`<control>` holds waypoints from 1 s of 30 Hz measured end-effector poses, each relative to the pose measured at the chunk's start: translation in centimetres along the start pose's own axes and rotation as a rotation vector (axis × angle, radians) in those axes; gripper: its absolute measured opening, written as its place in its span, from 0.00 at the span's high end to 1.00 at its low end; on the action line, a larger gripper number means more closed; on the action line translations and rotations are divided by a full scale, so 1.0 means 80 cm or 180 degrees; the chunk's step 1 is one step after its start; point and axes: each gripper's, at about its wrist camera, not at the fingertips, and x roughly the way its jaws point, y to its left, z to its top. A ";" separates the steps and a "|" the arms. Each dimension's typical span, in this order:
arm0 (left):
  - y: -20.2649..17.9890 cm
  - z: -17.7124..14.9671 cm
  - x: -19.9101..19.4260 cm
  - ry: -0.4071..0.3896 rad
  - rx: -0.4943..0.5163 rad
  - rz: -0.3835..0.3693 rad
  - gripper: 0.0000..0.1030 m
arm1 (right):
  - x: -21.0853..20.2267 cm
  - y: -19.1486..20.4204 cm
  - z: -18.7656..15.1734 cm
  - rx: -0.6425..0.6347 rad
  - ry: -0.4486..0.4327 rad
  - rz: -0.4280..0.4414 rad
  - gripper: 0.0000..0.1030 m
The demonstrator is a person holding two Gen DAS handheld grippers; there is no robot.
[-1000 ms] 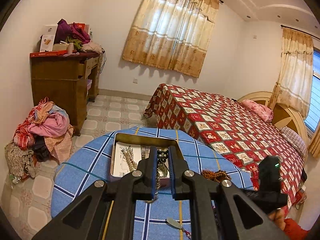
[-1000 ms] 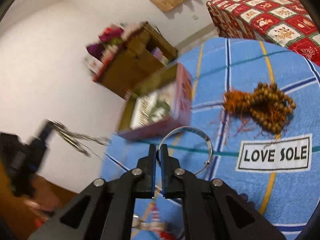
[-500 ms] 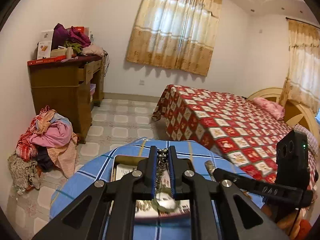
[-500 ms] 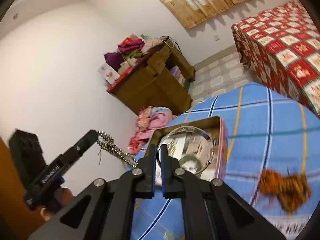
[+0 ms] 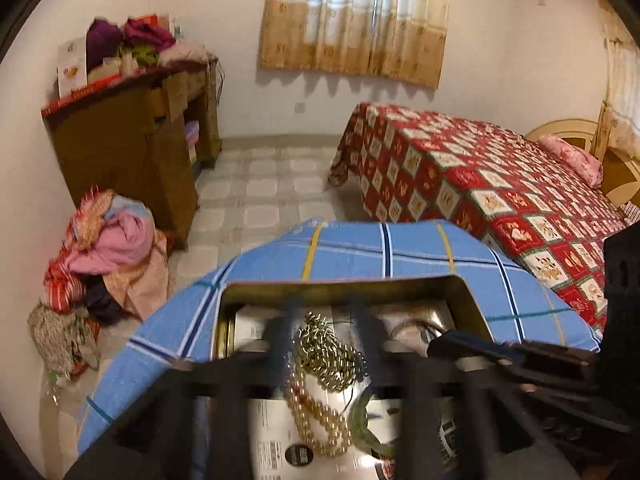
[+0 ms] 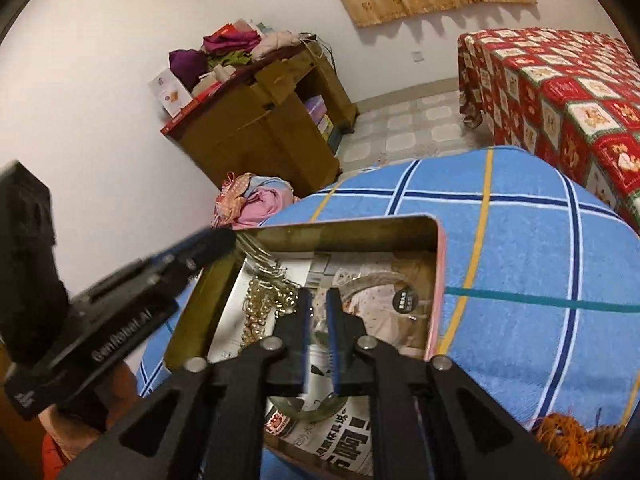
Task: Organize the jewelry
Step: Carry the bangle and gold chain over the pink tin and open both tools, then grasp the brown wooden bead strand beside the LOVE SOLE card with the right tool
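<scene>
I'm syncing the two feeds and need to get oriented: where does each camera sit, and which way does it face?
Left wrist: rides the left gripper, looking down into the tin at a chain necklace; its own blurred fingers stand apart, just opened, and the right gripper enters from the right.
Right wrist: rides the right gripper, jaws just parted over a silver bangle; the left gripper and a hand show on the left.
Shared: tin, necklace, blue tablecloth, bed.

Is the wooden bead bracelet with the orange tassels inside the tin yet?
No, the wooden bead bracelet lies on the blue checked cloth, outside the tin.
</scene>
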 end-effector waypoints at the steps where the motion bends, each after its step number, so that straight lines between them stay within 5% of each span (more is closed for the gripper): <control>1: 0.004 0.000 -0.004 0.0022 -0.0038 0.0042 0.17 | -0.005 0.000 0.001 0.0049 -0.0020 0.0028 0.63; 8: 0.028 -0.027 -0.082 -0.0216 -0.0273 0.0297 0.17 | -0.124 0.004 -0.035 0.0187 -0.0550 -0.0097 0.63; 18: -0.015 -0.151 -0.173 -0.0261 -0.0206 0.0639 0.17 | -0.219 -0.024 -0.183 0.0438 -0.0528 -0.0887 0.63; 30: -0.050 -0.192 -0.191 -0.0172 -0.0403 0.0394 0.17 | -0.252 -0.040 -0.226 0.0561 -0.0412 -0.0979 0.63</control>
